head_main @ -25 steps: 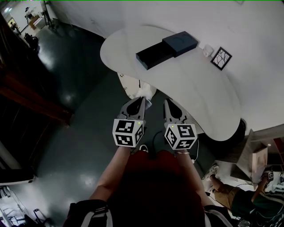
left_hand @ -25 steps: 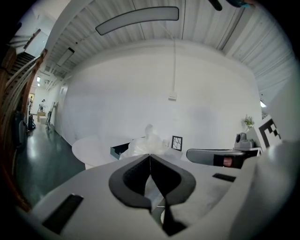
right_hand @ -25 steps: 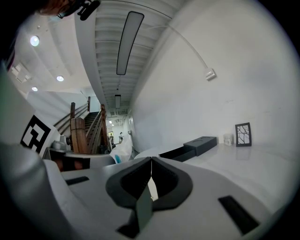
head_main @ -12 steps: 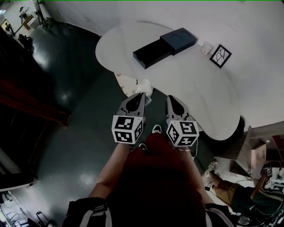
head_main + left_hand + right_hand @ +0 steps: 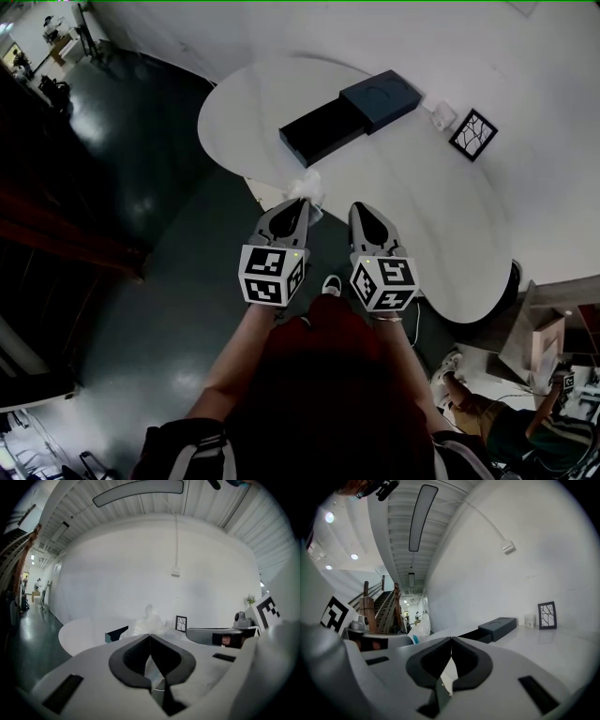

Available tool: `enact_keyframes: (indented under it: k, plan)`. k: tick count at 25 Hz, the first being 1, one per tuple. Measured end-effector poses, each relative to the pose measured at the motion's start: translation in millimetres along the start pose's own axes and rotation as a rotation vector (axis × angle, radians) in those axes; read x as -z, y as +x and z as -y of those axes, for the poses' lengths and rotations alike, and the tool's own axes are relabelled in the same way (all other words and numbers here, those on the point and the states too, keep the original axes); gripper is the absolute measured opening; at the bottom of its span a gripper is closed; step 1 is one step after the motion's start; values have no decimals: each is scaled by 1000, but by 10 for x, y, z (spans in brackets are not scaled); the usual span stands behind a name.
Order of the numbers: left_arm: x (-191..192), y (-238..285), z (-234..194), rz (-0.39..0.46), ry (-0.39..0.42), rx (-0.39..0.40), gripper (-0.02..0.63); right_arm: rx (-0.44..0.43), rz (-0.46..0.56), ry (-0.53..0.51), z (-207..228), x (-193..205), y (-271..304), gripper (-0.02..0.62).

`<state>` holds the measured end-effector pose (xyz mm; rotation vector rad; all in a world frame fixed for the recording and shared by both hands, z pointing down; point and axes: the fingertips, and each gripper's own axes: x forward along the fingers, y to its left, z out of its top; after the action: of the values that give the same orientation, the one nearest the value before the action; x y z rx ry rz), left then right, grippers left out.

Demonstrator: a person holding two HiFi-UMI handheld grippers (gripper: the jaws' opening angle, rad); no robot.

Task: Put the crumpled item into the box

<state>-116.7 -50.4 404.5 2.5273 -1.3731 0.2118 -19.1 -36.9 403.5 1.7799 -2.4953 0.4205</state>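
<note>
Frame (image 5: 473,134) and cup (image 5: 442,116) beside box (image 5: 347,117)

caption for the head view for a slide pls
Left gripper holds the crumpled item near the white table edge, open dark box ahead; right gripper shut, empty.

A dark blue rectangular box (image 5: 352,112) is lying on the white rounded desk (image 5: 412,216), a small white cup (image 5: 442,116) and black-framed picture (image 5: 472,134) sitting to its right. The left claw (image 5: 302,202) and right claw (image 5: 362,208) are hovering side by side at the near edge, a crumpled white plastic wrap (image 5: 306,185) sitting at the left claw's tip.
</note>
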Motion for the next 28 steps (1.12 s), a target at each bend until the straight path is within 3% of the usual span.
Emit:
enact_keyframes:
  k: [14,28]
  plan:
    - [-216,893,-197,-18,0,-38,23,-23,-22,-11,561,-221,670,15]
    - [-377,1417,-136,-31,37,-77,23,-55,-35,-29,904,-345,921,15]
